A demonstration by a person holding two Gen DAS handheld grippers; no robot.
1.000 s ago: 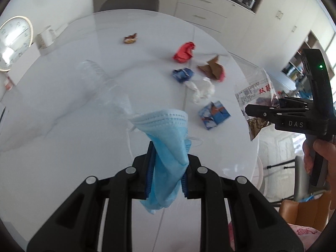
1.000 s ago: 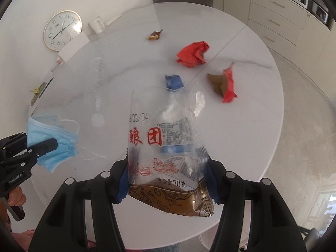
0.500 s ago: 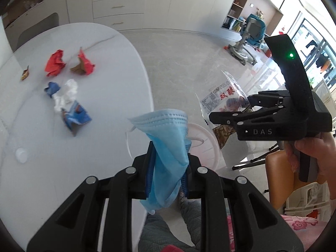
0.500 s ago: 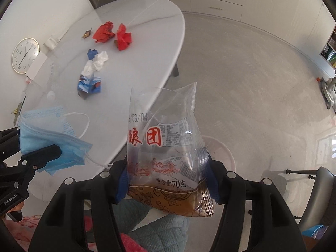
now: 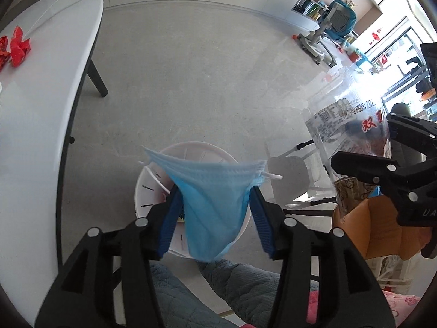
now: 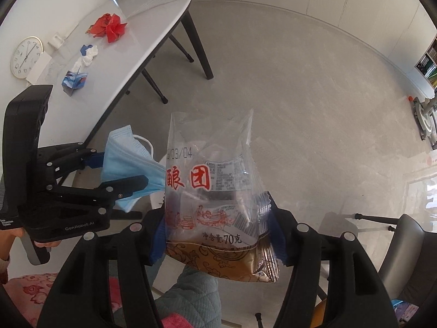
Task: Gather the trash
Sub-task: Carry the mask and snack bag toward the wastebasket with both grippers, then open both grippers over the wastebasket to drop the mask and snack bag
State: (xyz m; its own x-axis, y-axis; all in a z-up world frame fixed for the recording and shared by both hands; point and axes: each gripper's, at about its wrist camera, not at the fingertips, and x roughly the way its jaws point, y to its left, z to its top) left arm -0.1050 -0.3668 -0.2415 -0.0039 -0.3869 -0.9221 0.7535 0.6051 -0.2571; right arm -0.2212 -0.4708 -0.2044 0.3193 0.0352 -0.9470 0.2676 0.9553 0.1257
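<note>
The left gripper (image 5: 215, 213) is pointed steeply down over a white bin (image 5: 147, 191) on the floor, and its jaws are opening. A blue face mask (image 5: 213, 191) is draped between the blue pads (image 5: 170, 218); the pads stand apart from most of the cloth, so no firm grip on it can be seen. In the right wrist view the same mask (image 6: 128, 164) is seen just to the left of the right gripper's load.

A clear snack bag (image 6: 215, 196) with red characters (a brown printed band runs along its bottom edge) is held upright between the jaws of the right gripper (image 6: 218, 243), whose jaws are also opening slightly; both pads are still seen against the bag's sides.

Well beyond and to the left of both grippers, a white table (image 6: 153, 27) is seen, with crumpled red paper (image 6: 109, 27), white tissue (image 6: 87, 57) and a blue wrapper (image 6: 75, 79) left on it.
</note>
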